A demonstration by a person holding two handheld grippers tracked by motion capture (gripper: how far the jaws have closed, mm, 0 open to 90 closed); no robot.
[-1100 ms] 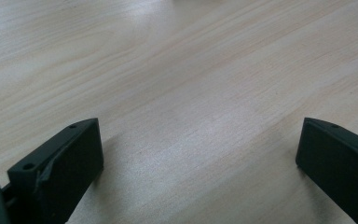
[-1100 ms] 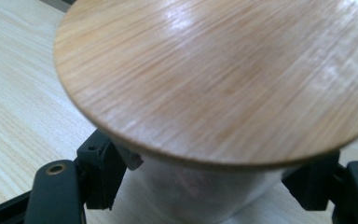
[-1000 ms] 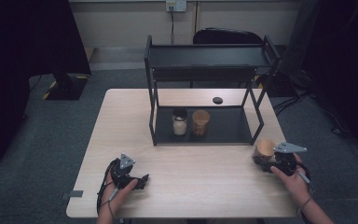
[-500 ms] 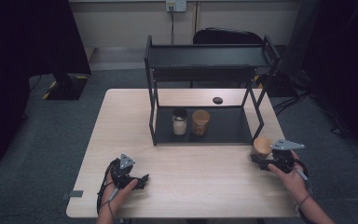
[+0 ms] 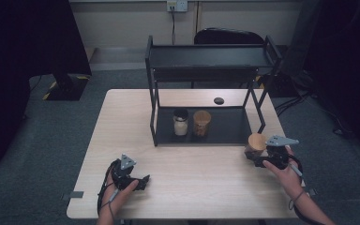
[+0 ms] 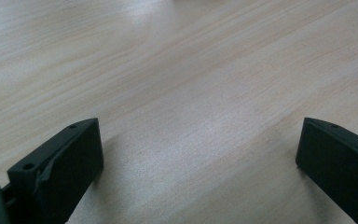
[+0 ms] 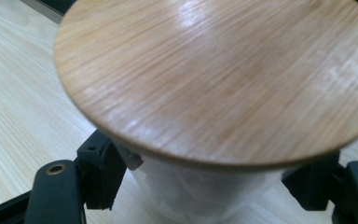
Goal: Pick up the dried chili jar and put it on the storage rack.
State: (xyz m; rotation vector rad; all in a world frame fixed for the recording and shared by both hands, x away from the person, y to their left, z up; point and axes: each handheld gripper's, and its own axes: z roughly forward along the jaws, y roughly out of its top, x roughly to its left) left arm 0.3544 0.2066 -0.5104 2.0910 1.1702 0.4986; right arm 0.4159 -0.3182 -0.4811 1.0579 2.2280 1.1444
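A glass jar with a round wooden lid (image 5: 256,141) is held just above the table at the right, near the shelf's front right leg, and my right gripper (image 5: 255,156) is shut on its body. In the right gripper view the wooden lid (image 7: 214,74) looms large and both jaws press on the glass below it. My left gripper (image 5: 143,181) rests on the tabletop near the front left, open, with bare wood between its jaws (image 6: 200,154). Two more jars stand on the black shelf's lower tray: a dark-lidded one with white contents (image 5: 180,122) and a wooden-lidded one (image 5: 201,122).
A black two-tier metal shelf (image 5: 211,58) stands at the table's back centre. A small dark round object (image 5: 219,101) lies on the table behind it. A dark chair sits behind the table, and a monitor stand is on the floor at the left.
The right gripper has carried the wooden-lidded jar leftward and slightly up toward the shelf's front right corner. The left gripper has stayed where it was.
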